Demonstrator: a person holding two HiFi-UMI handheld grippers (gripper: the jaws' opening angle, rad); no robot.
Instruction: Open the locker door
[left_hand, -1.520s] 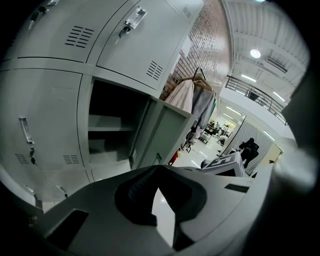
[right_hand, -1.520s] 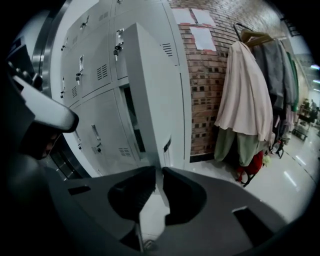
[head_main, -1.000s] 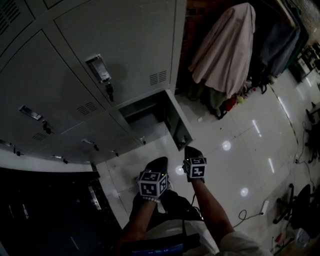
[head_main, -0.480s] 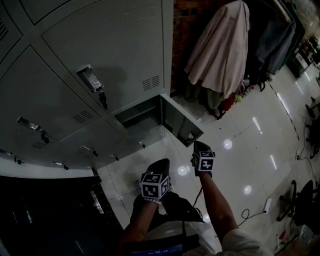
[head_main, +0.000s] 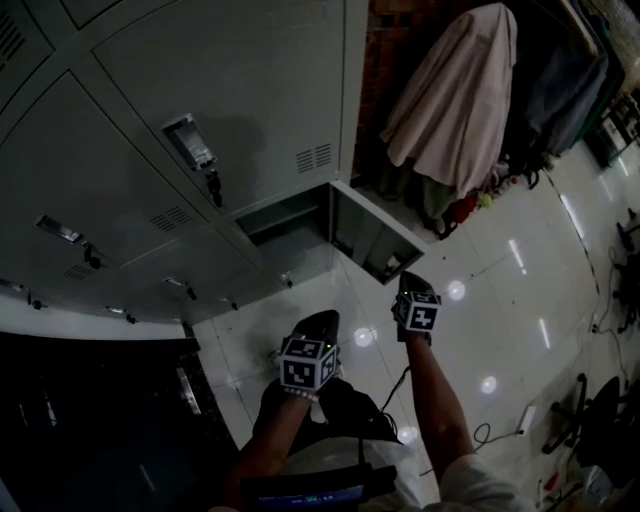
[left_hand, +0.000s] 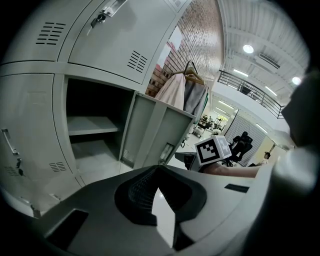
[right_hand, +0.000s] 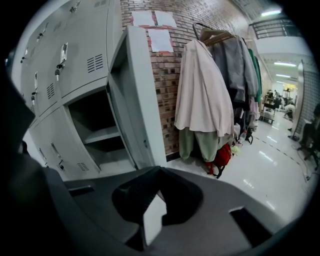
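Note:
The grey locker bank fills the upper left of the head view. Its bottom right compartment (head_main: 283, 226) stands open, with an empty shelf (left_hand: 92, 125) inside. The locker door (head_main: 377, 240) is swung out towards me, and its edge (right_hand: 136, 92) shows in the right gripper view. My right gripper (head_main: 412, 281) is shut, holds nothing, and hangs just below the door's free edge without touching it. My left gripper (head_main: 324, 320) is lower and to the left, over the floor, shut and empty. Both pairs of jaws meet at their tips (left_hand: 156, 171) (right_hand: 159, 173).
Closed lockers with handles (head_main: 190, 143) lie above and left of the open one. A rack of coats (head_main: 450, 100) stands against the brick wall (right_hand: 167, 70) to the right. The glossy floor (head_main: 500, 300) carries a cable (head_main: 490, 432) and office chairs (head_main: 600, 415) at the far right.
The locker door has swung further out from the compartment. My right gripper has moved right and slightly up with it. The left gripper has barely moved.

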